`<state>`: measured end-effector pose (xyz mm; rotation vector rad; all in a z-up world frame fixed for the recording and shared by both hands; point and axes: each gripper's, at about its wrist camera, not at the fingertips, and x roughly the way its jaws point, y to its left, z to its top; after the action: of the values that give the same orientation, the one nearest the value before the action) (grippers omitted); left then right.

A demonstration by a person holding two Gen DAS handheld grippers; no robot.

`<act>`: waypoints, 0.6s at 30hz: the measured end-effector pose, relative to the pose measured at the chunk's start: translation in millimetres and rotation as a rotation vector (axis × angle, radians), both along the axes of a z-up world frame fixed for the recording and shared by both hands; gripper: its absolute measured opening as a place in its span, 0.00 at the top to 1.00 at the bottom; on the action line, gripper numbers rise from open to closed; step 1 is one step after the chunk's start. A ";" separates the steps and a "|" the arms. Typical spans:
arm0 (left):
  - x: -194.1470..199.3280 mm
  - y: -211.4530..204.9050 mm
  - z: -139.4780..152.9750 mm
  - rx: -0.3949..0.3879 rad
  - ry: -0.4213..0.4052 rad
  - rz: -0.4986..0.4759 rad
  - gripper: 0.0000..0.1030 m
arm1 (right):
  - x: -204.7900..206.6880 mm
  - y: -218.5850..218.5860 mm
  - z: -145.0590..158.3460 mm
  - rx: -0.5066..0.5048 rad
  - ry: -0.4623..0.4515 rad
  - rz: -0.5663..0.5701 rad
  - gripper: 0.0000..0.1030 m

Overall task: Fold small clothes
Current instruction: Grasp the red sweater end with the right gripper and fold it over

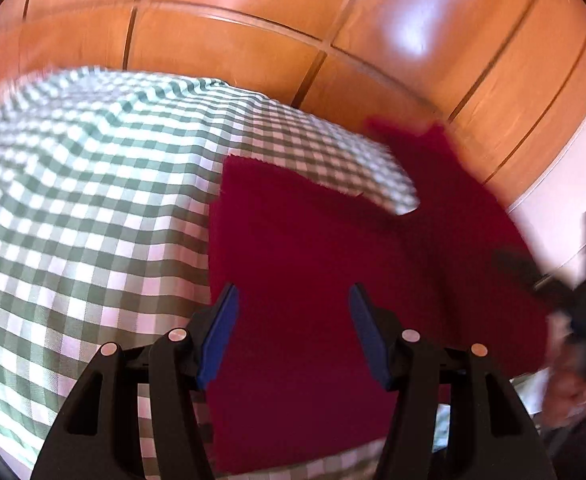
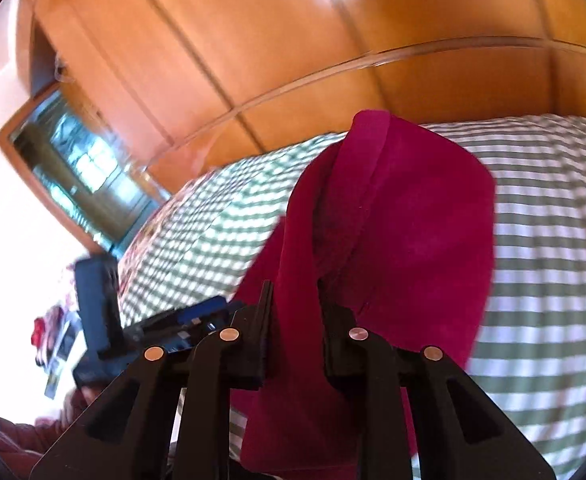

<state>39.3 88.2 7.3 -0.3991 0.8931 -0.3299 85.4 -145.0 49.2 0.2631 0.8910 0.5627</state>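
A dark red fleece garment point(image 1: 313, 248) lies on a green-and-white checked cloth point(image 1: 73, 200). My left gripper point(image 1: 293, 320) hovers over its near part, blue pads wide apart, holding nothing. My right gripper point(image 2: 297, 320) is shut on a fold of the same red garment point(image 2: 405, 232), lifting it so it drapes up over the fingers and hangs down between them. In the left wrist view the right gripper point(image 1: 573, 304) is a blurred dark shape at the right, with the raised red edge beside it. The left gripper also shows in the right wrist view point(image 2: 173, 320), low at the left.
Glossy orange wooden wardrobe doors point(image 1: 293, 20) stand behind the checked surface. A window or mirror with a wooden frame point(image 2: 77, 168) is at the left in the right wrist view. The checked cloth point(image 2: 553, 240) extends right of the garment.
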 end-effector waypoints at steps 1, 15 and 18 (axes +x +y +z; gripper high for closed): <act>-0.2 8.9 0.7 -0.045 0.001 -0.004 0.45 | 2.6 15.5 -5.4 -0.015 0.005 0.026 0.83; 37.4 6.7 -22.6 -0.355 0.140 -0.120 0.33 | -21.4 100.7 -48.1 -0.283 -0.077 0.182 0.85; 52.4 -8.7 -24.0 -0.322 0.167 -0.135 0.33 | -33.8 110.1 -48.4 -0.345 -0.156 0.216 0.83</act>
<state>91.7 79.5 -16.6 -0.6722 1.0360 -0.5745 51.6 -34.9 0.8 -0.1899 0.8531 0.6084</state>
